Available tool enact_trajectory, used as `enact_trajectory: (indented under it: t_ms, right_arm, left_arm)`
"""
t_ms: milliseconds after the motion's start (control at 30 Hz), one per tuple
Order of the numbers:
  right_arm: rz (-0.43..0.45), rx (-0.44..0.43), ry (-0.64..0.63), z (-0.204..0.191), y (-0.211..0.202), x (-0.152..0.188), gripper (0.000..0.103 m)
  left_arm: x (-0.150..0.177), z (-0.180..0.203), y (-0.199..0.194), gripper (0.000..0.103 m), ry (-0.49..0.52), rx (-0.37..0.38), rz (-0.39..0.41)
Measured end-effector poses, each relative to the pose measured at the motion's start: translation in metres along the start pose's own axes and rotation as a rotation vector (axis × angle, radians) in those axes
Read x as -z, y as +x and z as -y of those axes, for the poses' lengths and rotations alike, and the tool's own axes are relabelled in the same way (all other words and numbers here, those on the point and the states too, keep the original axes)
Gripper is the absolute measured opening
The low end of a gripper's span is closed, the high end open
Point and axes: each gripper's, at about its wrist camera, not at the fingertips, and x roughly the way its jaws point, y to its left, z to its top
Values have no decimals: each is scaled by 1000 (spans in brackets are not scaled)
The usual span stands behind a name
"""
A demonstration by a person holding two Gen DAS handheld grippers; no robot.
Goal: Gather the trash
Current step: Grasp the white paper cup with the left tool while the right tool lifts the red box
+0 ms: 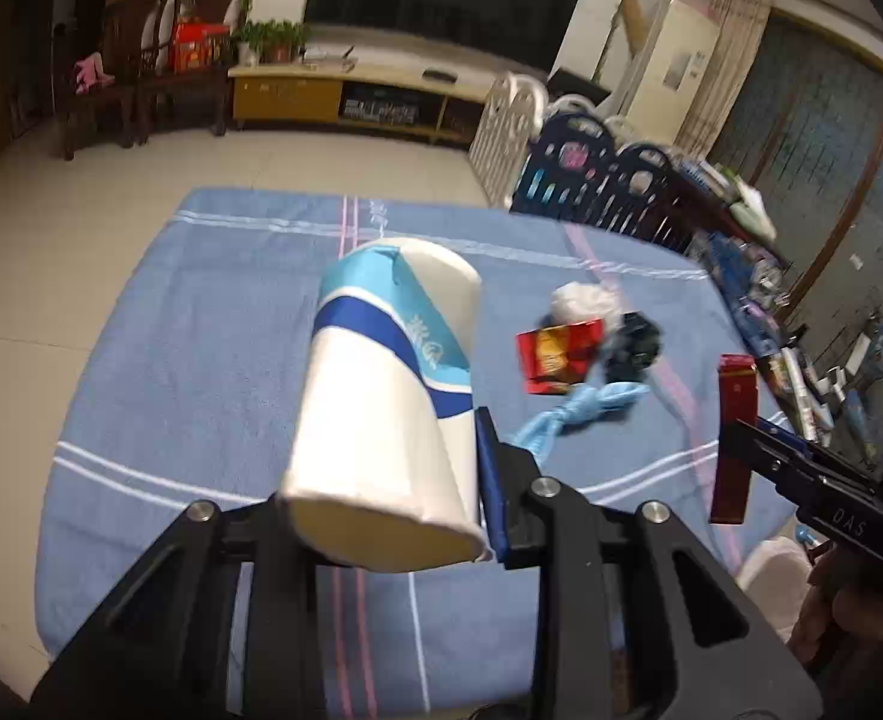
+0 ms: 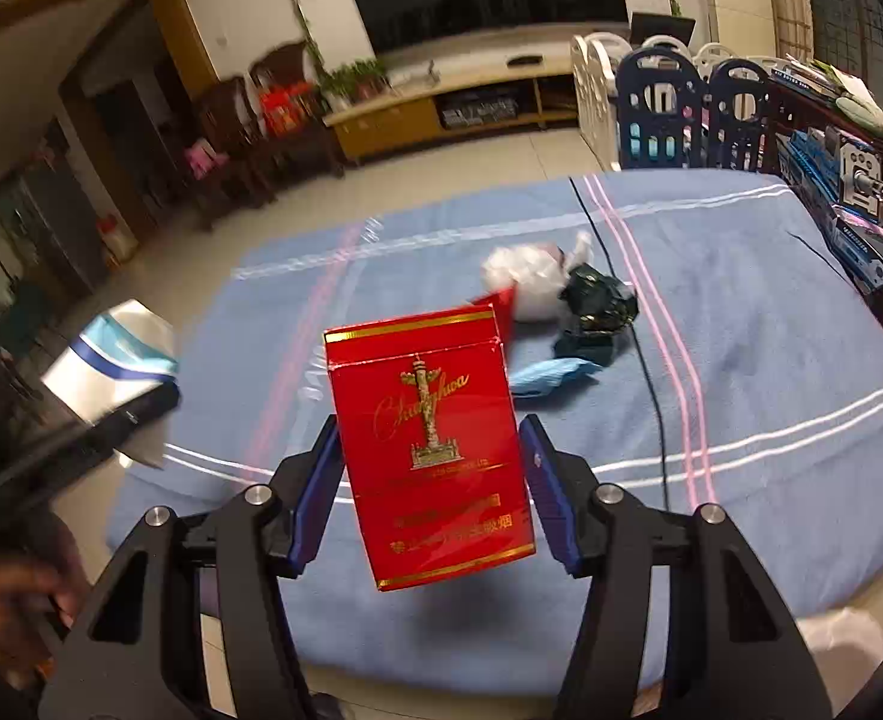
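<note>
Left wrist view: left gripper (image 1: 381, 516) clamps one paper cup (image 1: 381, 396); four scraps (image 1: 585, 354) lie at two o'clock on the blue-covered desk (image 1: 201, 360). Only the right view shows the right gripper (image 2: 435, 492) gripping one red cigarette pack (image 2: 429, 444) face-on.

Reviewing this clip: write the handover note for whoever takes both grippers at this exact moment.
Left gripper: shut on the white paper cup with blue bands, lifted off the blue striped towel.
Right gripper: the red cigarette box with gold print sits between its blue pads, held up above the towel.
Still on the towel, in one cluster: a crumpled white plastic bag, a dark green crumpled wrapper, a light blue twisted wrapper, and a small red snack packet.
Done: two items picked up. Left: bin both, then collect the cluster. No bin is visible.
</note>
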Motion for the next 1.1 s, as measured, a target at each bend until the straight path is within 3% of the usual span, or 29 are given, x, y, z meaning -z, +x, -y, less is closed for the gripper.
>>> enact_trajectory:
  t_ms: [100,233,467,1100]
  right_arm:
    - [55,-11,16,-22,-33,12,58]
    - [104,6,19,-46,-53,29,58]
    - [90,116,-76,-49,-32,27,58]
    - [85,144,-94,-45,-23,25,58]
  left_arm:
    - [18,16,-44,30,18,9,64]
    - [45,18,-68,30,-10,17,74]
    - [45,15,-51,30,12,0,68]
    - [36,3,-34,30,5,-15,50]
